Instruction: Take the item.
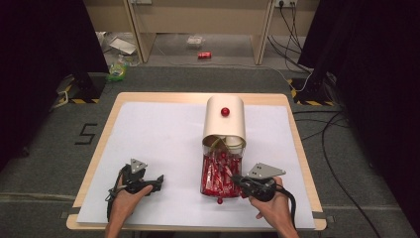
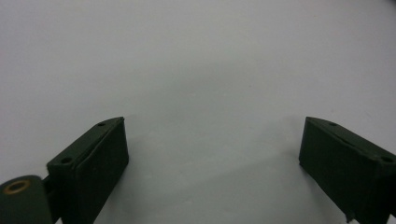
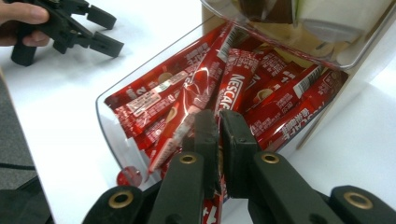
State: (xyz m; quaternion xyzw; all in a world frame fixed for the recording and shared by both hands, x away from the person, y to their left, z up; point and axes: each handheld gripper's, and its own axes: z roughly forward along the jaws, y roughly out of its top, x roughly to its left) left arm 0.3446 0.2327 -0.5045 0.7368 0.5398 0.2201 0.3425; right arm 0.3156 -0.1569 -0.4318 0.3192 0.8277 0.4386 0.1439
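Gleaming red foil sachets, clear curved bin.

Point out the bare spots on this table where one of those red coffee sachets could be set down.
Free: the white table sheet left of the cream-lidded clear dispenser box, beyond the left hand-held gripper; also a narrower strip right of the box. Crowded: the near middle, where the right hand-held gripper, jaws shut on one of the red sachets, works at the open drawer.

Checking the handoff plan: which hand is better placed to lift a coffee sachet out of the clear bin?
Right. The right gripper is already shut on a sachet in the clear bin; the left gripper rests open on the white sheet, apart.
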